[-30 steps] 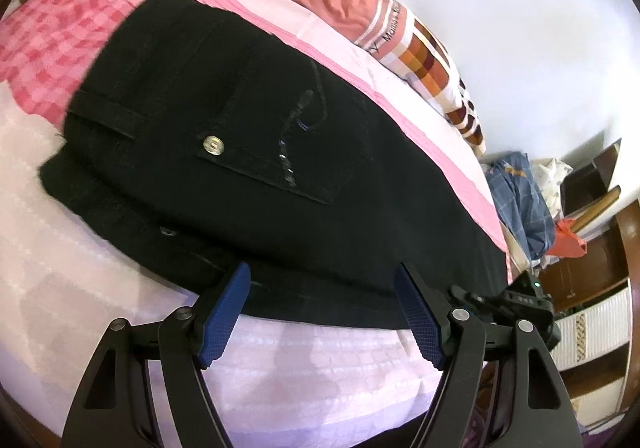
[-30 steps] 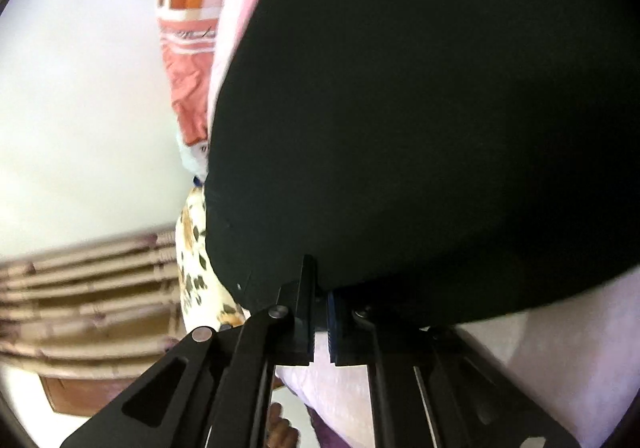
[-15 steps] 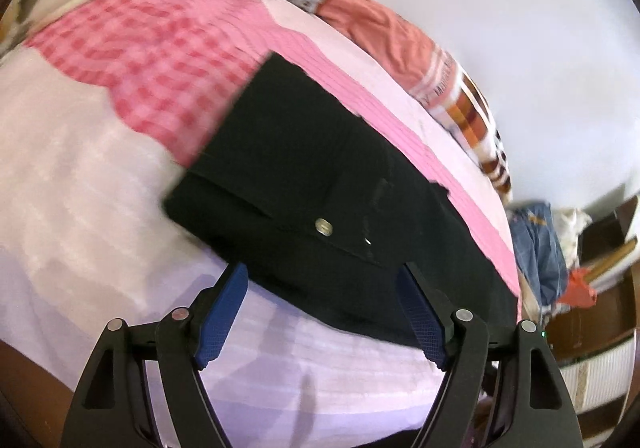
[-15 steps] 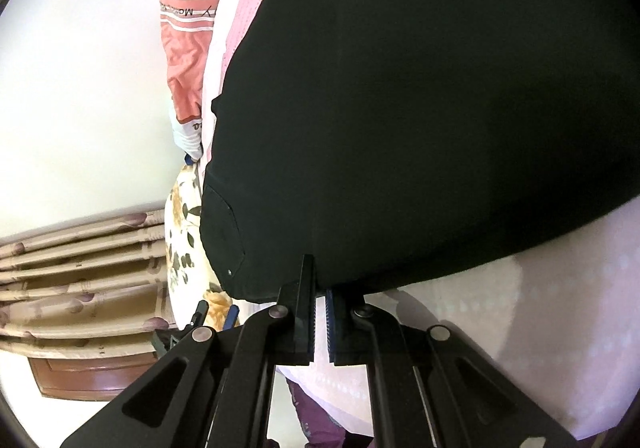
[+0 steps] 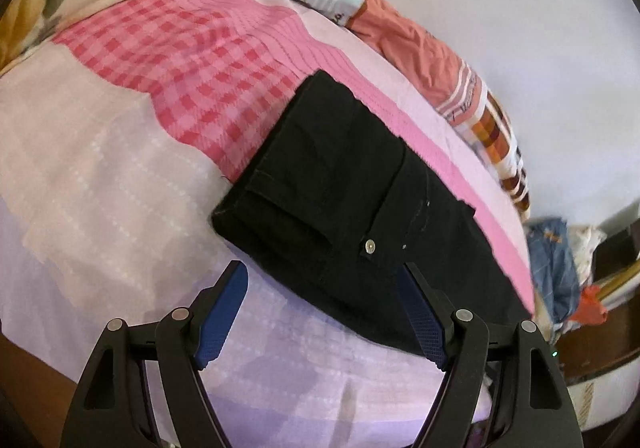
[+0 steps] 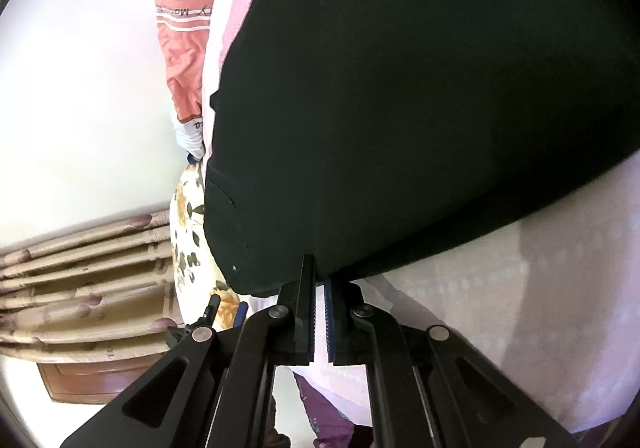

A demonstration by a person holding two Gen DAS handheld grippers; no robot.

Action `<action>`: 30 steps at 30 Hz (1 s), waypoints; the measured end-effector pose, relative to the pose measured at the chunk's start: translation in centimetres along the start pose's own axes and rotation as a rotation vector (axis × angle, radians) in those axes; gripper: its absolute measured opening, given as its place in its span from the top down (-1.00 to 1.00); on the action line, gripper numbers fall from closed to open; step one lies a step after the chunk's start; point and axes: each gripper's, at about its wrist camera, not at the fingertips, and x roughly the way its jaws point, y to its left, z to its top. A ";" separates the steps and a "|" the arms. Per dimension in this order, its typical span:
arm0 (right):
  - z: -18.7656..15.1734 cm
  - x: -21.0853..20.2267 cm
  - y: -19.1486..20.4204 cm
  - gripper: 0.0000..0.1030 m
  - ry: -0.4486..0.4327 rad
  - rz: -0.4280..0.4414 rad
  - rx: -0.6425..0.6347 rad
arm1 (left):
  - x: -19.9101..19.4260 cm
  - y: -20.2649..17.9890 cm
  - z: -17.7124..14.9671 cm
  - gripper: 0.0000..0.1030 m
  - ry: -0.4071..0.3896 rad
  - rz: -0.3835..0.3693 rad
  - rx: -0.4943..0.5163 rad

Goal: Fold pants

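Left tongs (image 5: 322, 314): blue pads spread wide, holding nothing, poised above the near edge of the pants (image 5: 352, 207). Right tongs (image 6: 320, 312): pads nearly together with a thin gap, tips at the pants' (image 6: 400, 87) edge; whether cloth is pinched cannot be told.

The pants lie flat and folded on the bed (image 5: 100, 187), waistband toward the pink checked cloth (image 5: 192, 59).

The left view alone shows the metal button (image 5: 370, 246) and clothes pile (image 5: 556, 272). The right view alone shows a curtain (image 6: 80, 276).
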 end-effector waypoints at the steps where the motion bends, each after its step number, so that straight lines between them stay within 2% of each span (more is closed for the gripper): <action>1: 0.0 0.0 0.1 0.92 0.000 -0.001 -0.004 | 0.2 -0.3 0.0 -0.50 0.006 0.010 0.018; 5: 0.0 -0.1 0.0 0.92 0.007 0.014 0.008 | 0.6 -0.3 -0.1 -0.50 0.010 0.031 0.040; 8: 0.0 -0.2 0.0 0.91 0.019 0.031 0.015 | 0.5 0.1 0.0 -0.50 0.010 0.039 0.020; 11: -0.2 -0.1 0.1 0.81 0.049 0.084 0.043 | -0.2 0.5 -0.1 -0.50 0.012 0.015 -0.022; 12: -0.2 0.0 0.4 0.76 0.062 0.098 0.041 | -0.6 0.4 -0.1 -0.50 0.014 -0.020 -0.044; 15: -0.6 2.0 2.4 0.24 0.152 0.173 0.016 | -1.5 -1.2 -0.5 -0.50 0.027 -0.099 -0.043; 16: -0.9 3.2 3.6 0.20 0.184 0.172 -0.022 | -1.6 -1.8 -0.7 -0.50 0.038 -0.118 -0.034; 19: -1.3 6.3 5.6 0.20 0.257 0.159 -0.060 | -1.2 -3.9 -1.3 -0.50 0.089 -0.177 0.003; 22: -1.6 9.0 6.5 0.20 0.297 0.119 -0.075 | -0.2 -4.9 -1.7 -0.50 0.108 -0.170 0.028; 25: -1.8 10.7 7.3 0.20 0.305 0.083 -0.089 | 1.1 -4.7 -1.7 -0.50 0.133 -0.188 -0.005; 30: -1.8 12.0 7.1 0.20 0.299 0.053 -0.048 | 2.9 -4.2 -1.2 -0.50 0.152 -0.169 -0.019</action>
